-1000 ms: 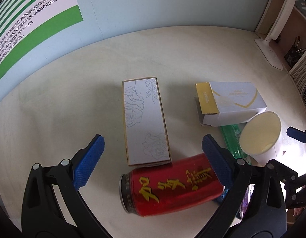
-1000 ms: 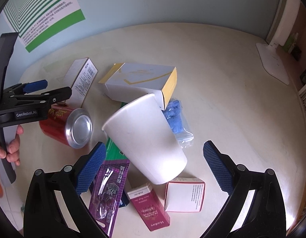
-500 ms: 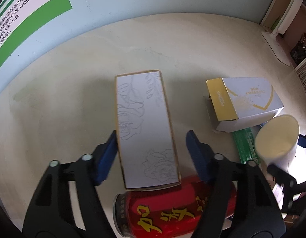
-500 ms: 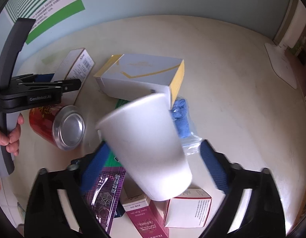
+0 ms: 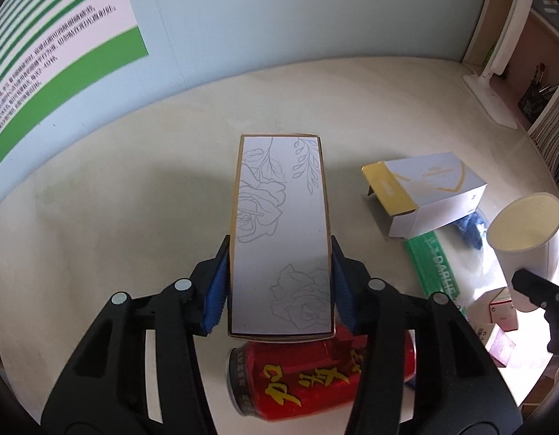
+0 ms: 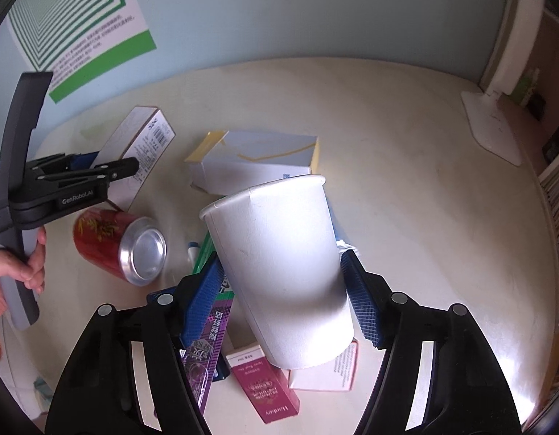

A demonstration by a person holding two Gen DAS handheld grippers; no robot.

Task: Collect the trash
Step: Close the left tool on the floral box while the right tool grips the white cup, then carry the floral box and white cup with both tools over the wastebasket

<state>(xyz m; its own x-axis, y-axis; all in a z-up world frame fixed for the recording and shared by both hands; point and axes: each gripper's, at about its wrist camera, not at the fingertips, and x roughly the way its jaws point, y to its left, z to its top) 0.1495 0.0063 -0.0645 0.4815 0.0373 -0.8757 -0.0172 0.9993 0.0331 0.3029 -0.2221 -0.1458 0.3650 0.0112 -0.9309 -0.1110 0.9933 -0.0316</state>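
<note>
left tool [image 5: 280, 282] clamping rose box [image 5: 281, 232] — red can [image 5: 315, 373] below

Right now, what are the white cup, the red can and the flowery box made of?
White cup: likely paper, matte, with a rolled rim and side seam. Red can: metal, probably aluminium, with a shiny silver end and glossy print. Flowery box: thin cardboard, it seems, matte with sharp folded edges.

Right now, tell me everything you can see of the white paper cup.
The white paper cup is plain, with a rolled rim and a side seam. It looks empty, with a cream inside. It is tilted, mouth away from the right gripper, whose blue pads have just closed on its lower wall. It looks lifted above the litter.
</note>
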